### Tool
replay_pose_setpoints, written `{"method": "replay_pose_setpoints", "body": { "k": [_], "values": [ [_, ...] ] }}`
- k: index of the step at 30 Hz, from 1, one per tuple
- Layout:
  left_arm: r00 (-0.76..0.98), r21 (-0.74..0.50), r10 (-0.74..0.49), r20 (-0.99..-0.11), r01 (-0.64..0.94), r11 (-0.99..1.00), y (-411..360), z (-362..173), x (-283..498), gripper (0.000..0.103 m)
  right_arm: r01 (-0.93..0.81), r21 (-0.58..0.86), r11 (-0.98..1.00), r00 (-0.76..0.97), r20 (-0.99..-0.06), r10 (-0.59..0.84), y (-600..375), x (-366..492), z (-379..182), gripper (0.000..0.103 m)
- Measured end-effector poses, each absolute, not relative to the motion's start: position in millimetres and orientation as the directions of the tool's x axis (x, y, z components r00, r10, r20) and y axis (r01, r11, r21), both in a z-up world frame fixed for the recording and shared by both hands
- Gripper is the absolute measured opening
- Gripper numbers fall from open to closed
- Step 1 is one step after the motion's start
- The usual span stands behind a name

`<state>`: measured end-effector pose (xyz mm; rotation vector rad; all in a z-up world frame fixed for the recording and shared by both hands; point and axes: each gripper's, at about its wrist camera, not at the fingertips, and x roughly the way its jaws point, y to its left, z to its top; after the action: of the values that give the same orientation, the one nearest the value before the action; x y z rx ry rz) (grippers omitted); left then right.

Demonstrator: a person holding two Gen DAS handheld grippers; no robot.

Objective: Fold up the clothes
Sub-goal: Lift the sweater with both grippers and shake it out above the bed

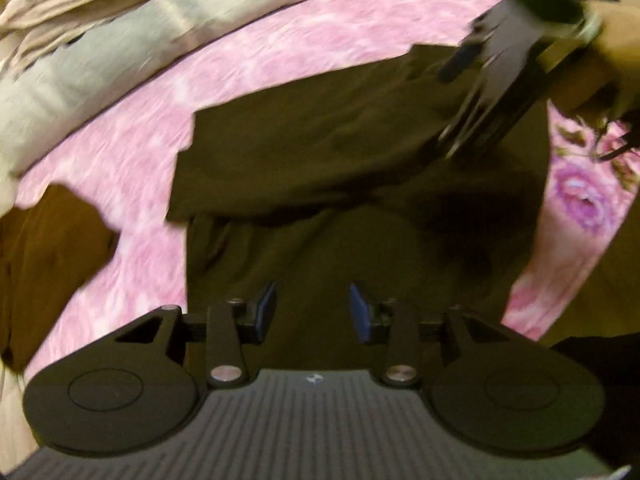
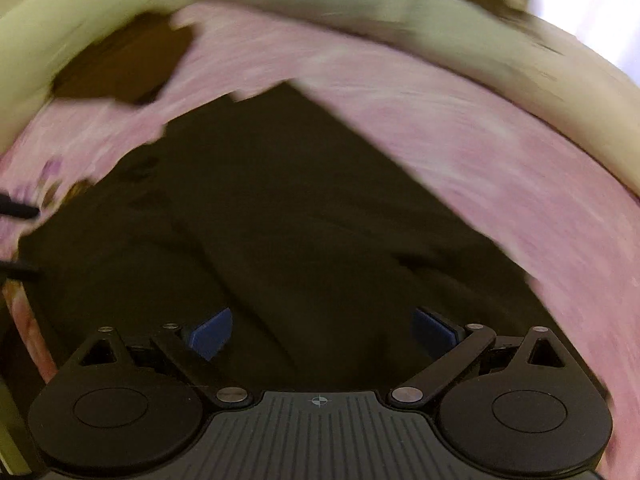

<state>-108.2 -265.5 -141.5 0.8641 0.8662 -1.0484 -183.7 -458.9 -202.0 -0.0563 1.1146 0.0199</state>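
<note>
Dark garment [image 1: 360,168] on the bedsheet [image 1: 248,64] under both tongs, second garment [image 1: 44,264] left of left tongs [image 1: 313,308] — pillow [image 1: 100,52] beyond.

Directly below and ahead of the left hand-held gripper [image 1: 313,312], whose fingers stand apart with nothing between them, a dark garment [image 1: 340,184] lies flat on the pink bedspread [image 1: 132,152], leaving open bedspread to its left. The right hand-held gripper [image 2: 322,330], fingers wide apart over the same cloth, blocks the far-right corner as seen from the left one. A brown garment [image 1: 48,264] lies at the left, and pale bedding [image 1: 92,68] bounds the far edge.
</note>
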Motion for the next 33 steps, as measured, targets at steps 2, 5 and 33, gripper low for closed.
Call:
{"method": "replay_pose_setpoints", "body": {
  "k": [2,5,33],
  "values": [
    [0.268,0.181,-0.321,-0.909,0.944,0.275,-255.6,-152.8,-106.2,0.037,-0.122,-0.054,0.991,0.407,-0.913,0.001,-444.1,-165.2,-230.7,0.098],
    [0.262,0.188,-0.271,-0.926,0.944,0.270,-248.6,-164.5,-109.1,0.036,-0.138,-0.063,0.988,0.365,-0.931,-0.008,-442.8,-159.3,-251.8,0.042],
    [-0.081,0.246,-0.558,-0.826,0.838,-0.486,-493.3,-108.8,-217.7,0.059,0.887,-0.120,0.447,0.091,-0.902,-0.423,-592.4,-551.5,-64.9,0.007]
  ]
}}
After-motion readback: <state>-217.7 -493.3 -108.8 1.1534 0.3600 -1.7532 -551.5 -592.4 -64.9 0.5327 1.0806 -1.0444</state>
